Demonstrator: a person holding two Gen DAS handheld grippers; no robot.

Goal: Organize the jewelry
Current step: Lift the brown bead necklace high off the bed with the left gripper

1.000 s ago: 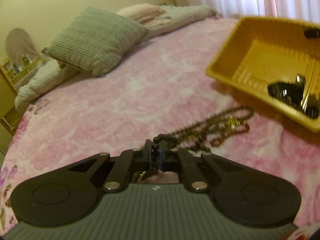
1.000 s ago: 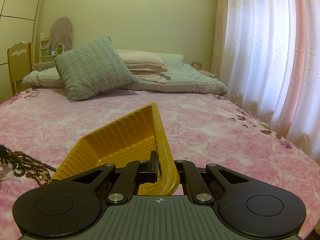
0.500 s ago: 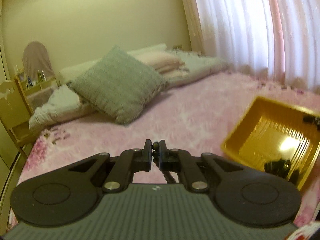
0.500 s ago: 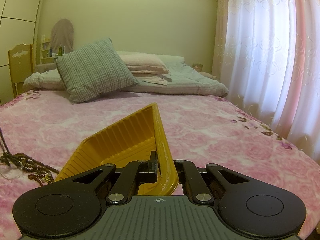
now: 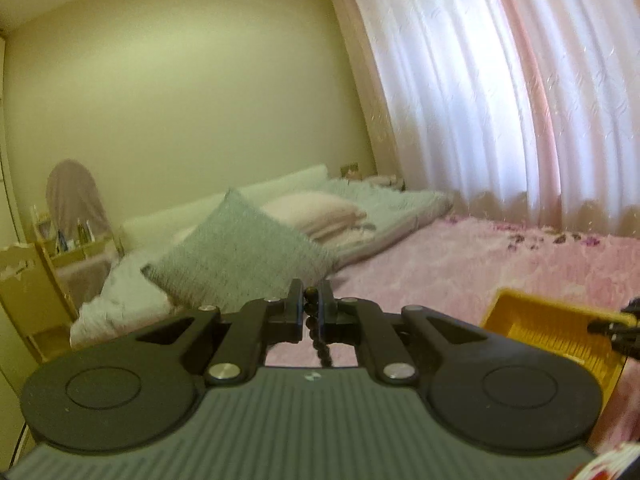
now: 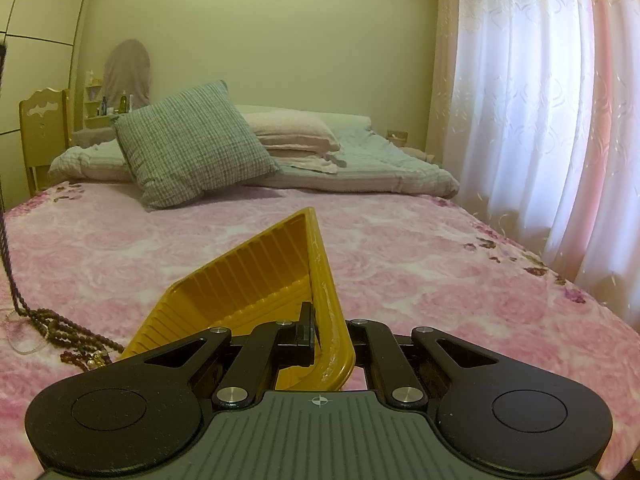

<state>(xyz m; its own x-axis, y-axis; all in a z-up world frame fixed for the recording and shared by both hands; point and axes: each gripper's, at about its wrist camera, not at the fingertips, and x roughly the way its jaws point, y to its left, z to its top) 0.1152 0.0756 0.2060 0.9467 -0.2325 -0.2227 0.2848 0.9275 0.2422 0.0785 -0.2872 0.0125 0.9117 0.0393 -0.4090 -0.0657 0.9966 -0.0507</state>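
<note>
Left wrist view first: the left gripper [image 5: 311, 307] is clenched on a string of dark beads, the necklace [image 5: 316, 332], which sits pinched between the two fingers [image 5: 295, 312] and hangs down behind the gripper body, out of sight below; the view looks out level over the pink bed [image 5: 460, 264], so the gripper sits well above the blanket; off to the lower right the yellow tray [image 5: 532, 320] shows one corner, blurred, with a dark finger tip of the other gripper at its far edge; a grey pillow [image 5: 240, 256] and white curtains [image 5: 500, 100] fill the background.

Over to the right wrist view: the right gripper [image 6: 326, 338] is closed tight on the near rim of the yellow tray [image 6: 248, 276], one finger inside the wall and one outside, holding it tipped with its far corner up; only ribbed wall shows from here, so I cannot tell what lies on the tray's floor; at the far left the necklace [image 6: 12, 280] runs as a taut dark strand down from the top edge, and its lower loops are on the blanket just beside the tray's left corner, together with a little gold-coloured piece and a thin clear ring.

Progress, as I read it: the necklace is grasped and partly off the bed, its tail not yet clear; carrying it across and lowering it into the tray is left, and the small bits on the blanket look unsorted too.
</note>
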